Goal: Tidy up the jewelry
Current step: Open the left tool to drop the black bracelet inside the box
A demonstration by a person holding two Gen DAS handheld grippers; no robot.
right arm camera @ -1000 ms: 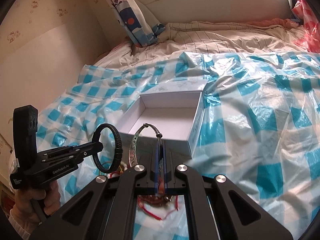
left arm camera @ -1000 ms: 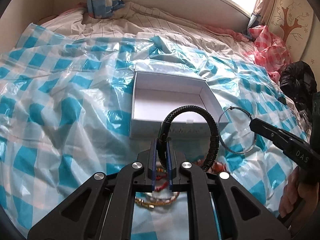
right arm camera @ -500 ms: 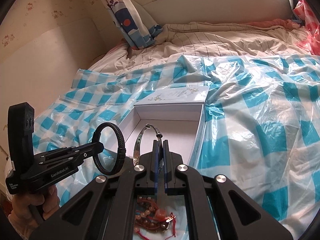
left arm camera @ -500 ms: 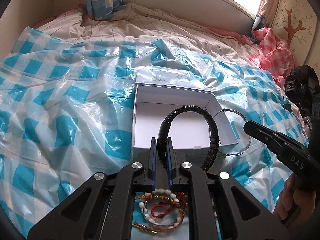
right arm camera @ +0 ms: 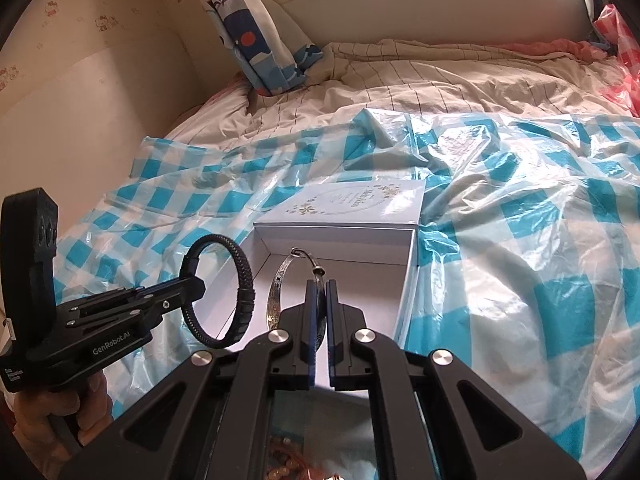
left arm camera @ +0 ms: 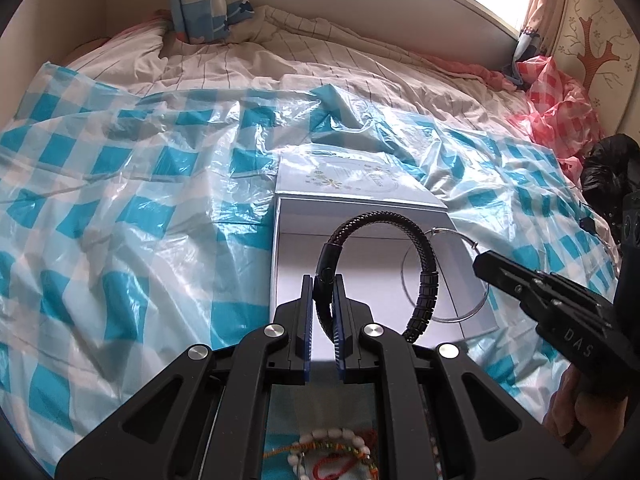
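Currently the left gripper [left arm camera: 323, 280] has its pads pressed onto the black braided bracelet [left arm camera: 427, 276] at the clasp, ring upright and hanging over the near part of the open white box [left arm camera: 276, 264]. The right gripper [right arm camera: 318, 286] pinches the thin silver bangle [right arm camera: 277, 292] by its near rim, also upright, over the same box interior.

Handling, judged:
- Bracelet: light, cord semi-stiff and holding its round shape. The rigid clasp section is the sound place to hold; the ribbed cord elsewhere would likely flex.
- Bangle: light, rigid, smooth metal, so probably slippery between flat pads and apt to swivel. A pinch across the wider engraved band looks safer than on the thin wire.

Box lid [right arm camera: 360, 200] lies just beyond the far wall of the box. Checked plastic sheet [left arm camera: 120, 240] underneath looks slick and crinkly. Bead strings [left arm camera: 336, 452] lie nearest, below the left gripper, not yet boxed.
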